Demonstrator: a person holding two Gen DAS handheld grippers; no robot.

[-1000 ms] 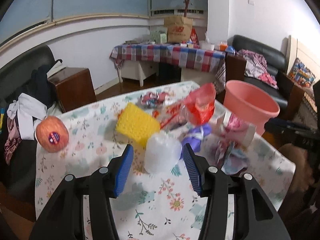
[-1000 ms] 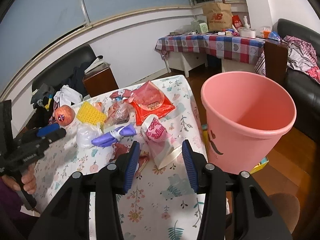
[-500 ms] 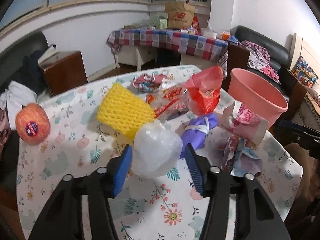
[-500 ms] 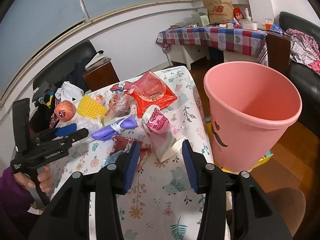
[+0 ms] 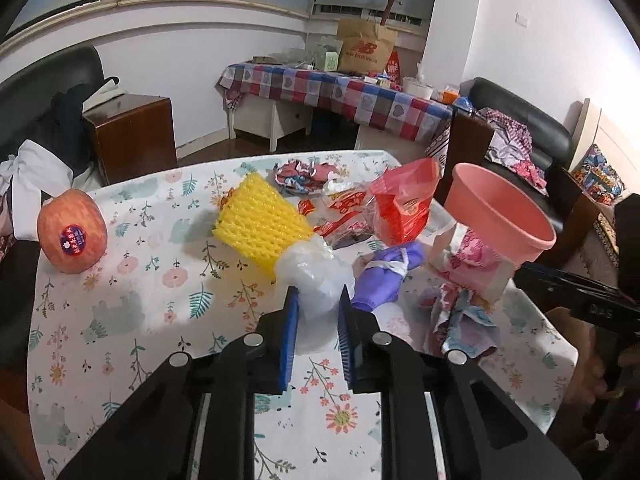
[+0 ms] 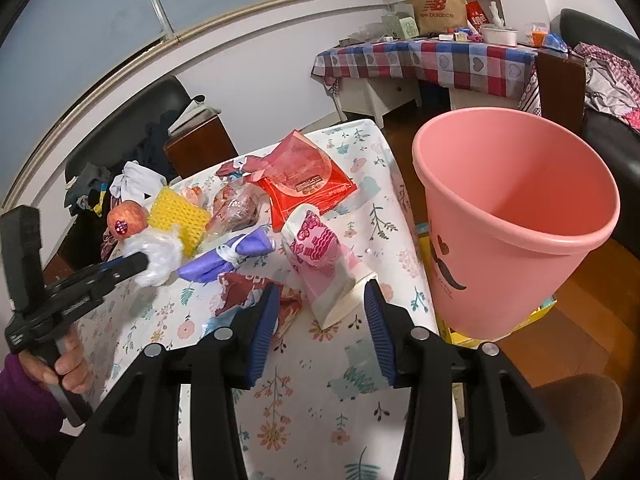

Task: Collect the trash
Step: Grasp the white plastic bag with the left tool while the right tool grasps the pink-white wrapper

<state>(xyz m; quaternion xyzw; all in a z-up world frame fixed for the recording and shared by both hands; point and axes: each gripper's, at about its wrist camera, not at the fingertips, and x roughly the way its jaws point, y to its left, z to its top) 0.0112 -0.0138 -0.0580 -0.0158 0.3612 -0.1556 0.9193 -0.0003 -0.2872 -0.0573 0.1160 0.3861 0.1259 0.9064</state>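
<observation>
My left gripper (image 5: 318, 334) is shut on a crumpled clear plastic bag (image 5: 316, 280), also seen in the right wrist view (image 6: 158, 258), held just above the floral table (image 5: 132, 308). My right gripper (image 6: 318, 330) is open and empty, its jaws either side of a white and pink paper bag (image 6: 324, 264). Beside it lie a purple glove (image 6: 228, 256), a red snack packet (image 6: 308, 188), a crumpled wrapper (image 6: 244, 292) and a yellow foam net (image 5: 258, 222). The pink bin (image 6: 516, 220) stands right of the table.
An apple (image 5: 72, 236) sits at the table's left edge. More wrappers (image 5: 304, 174) lie at the far side. A black sofa (image 5: 520, 120), a checked side table (image 5: 340, 92) and a wooden cabinet (image 5: 132, 136) stand behind.
My left gripper moved forward around the clear plastic bag and closed on it. The right gripper stayed open and shifted only slightly by the paper bag.
</observation>
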